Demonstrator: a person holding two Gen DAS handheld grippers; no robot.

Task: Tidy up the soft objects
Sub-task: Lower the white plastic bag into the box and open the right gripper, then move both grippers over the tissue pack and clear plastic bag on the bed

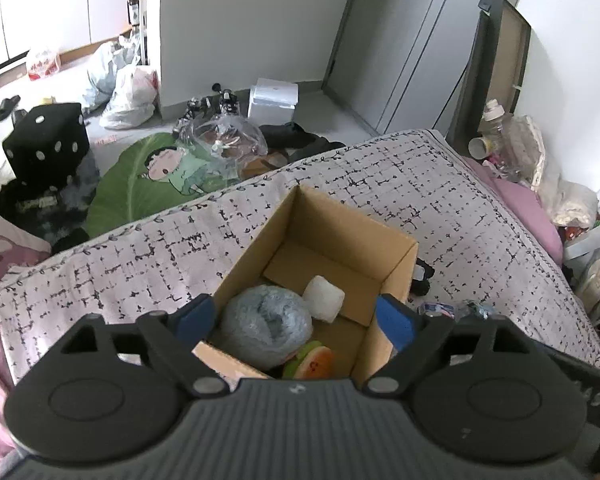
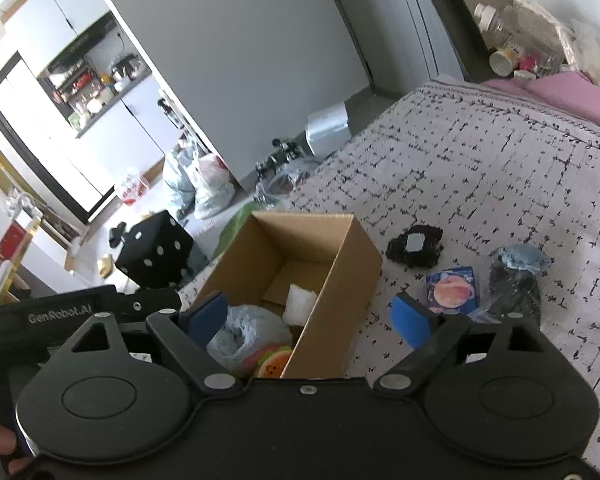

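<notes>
We hold the left gripper [image 1: 296, 320] with its jaws wide apart and nothing between the pads, hanging over the near end of the box [image 1: 396, 268]; the right gripper [image 2: 312, 316] is just as wide and just as empty, straddling the box's right wall. Inside the box lie a grey bagged bundle [image 1: 266, 326], a white wad [image 1: 323, 298] and an orange plush [image 1: 314, 364], all likely light and squashy. Still out on the bedspread [image 2: 480, 160], to the right of the box, are a peach packet [image 2: 454, 288], a dark bagged bundle [image 2: 514, 284] with a blue top, and, further off, a black fuzzy piece [image 2: 414, 246]. We judge these will give under the pads, and the film on the bagged one may slip, so we would pinch it across the middle, not by the loose plastic. The plush is half hidden under the gripper bodies, the box floor beneath the bundle is unseen, and what the black piece is we cannot make out
</notes>
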